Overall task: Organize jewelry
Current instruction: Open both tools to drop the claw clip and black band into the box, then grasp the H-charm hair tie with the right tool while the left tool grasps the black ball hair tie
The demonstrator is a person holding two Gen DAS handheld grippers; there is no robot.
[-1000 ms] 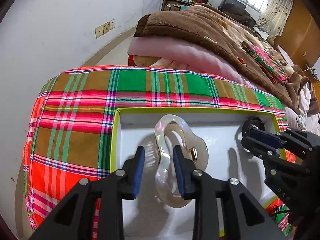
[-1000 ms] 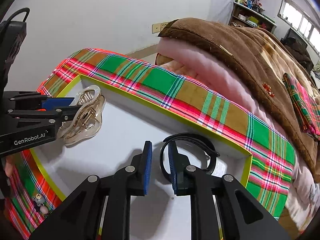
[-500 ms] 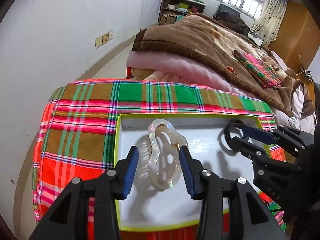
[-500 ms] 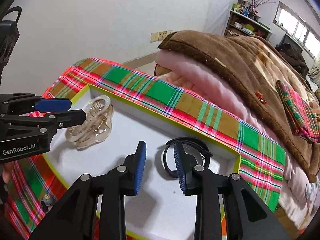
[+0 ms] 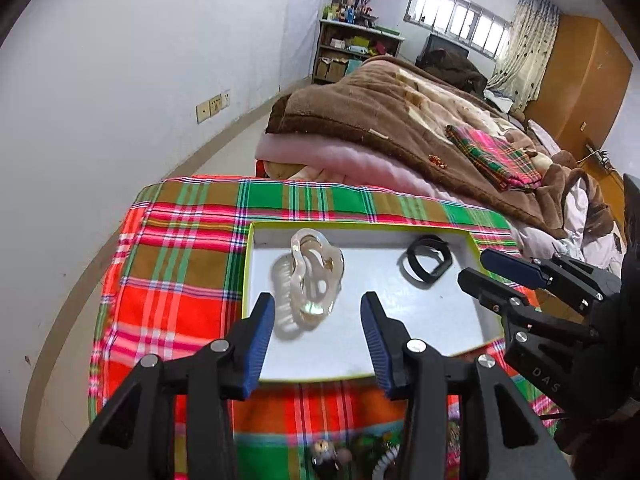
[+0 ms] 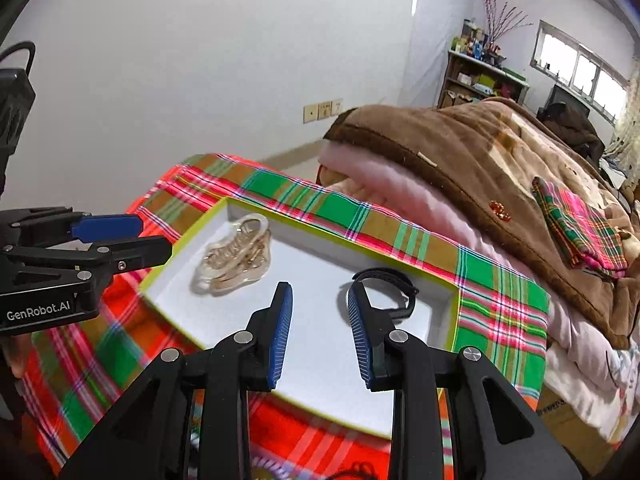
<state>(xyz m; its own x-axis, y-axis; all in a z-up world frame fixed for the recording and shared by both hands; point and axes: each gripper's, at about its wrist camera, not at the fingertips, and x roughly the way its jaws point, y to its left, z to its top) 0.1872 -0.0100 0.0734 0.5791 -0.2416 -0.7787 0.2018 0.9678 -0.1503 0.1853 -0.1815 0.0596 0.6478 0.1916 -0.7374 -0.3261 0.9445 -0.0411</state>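
A clear pearly hair claw clip (image 5: 310,280) lies in the left part of a white tray with a yellow-green rim (image 5: 360,231). A black band (image 5: 426,259) lies in the tray's right part. My left gripper (image 5: 318,334) is open and empty, held back above the tray's near edge. My right gripper (image 6: 320,328) is open and empty, just short of the black band (image 6: 394,290). The clip (image 6: 234,258) and the tray's rim (image 6: 344,245) also show in the right wrist view.
The tray sits on a red, green and brown plaid cloth (image 5: 180,264). Behind it lies a bed with a pink quilt (image 5: 340,160) and a brown blanket (image 5: 380,120). Small trinkets (image 5: 332,454) lie on the cloth near me. A white wall is at the left.
Both grippers opened, let go of the clip and the band, and pulled back and up from the tray. The clip and band now lie in the tray.
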